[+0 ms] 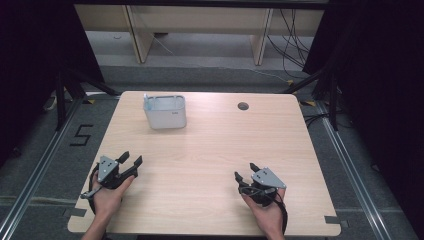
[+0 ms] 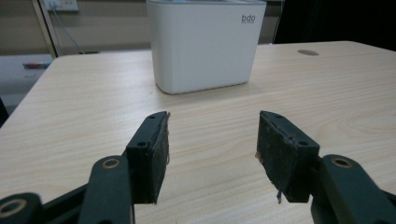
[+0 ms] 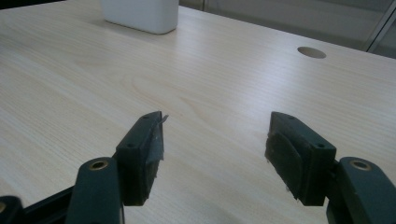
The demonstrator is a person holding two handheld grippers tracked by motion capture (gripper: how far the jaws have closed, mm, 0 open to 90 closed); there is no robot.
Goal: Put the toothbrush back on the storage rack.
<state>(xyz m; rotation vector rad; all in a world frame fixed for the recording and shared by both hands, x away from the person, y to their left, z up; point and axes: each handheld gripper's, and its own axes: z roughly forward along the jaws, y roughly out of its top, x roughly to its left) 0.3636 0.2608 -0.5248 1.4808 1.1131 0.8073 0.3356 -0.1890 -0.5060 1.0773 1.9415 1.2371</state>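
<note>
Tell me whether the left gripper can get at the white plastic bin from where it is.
Probably yes: the left gripper is open, pointed at the white plastic bin, with bare wooden table between them.

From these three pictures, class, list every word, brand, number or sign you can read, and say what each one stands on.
"bdo": grey lettering at the upper corner of the white rounded plastic container; a smaller line beneath it is too small to read.
"5": black tape figure on the grey floor left of the light wooden table.
The coloured label on the white box beyond the table's edge is too blurred to read.
</note>
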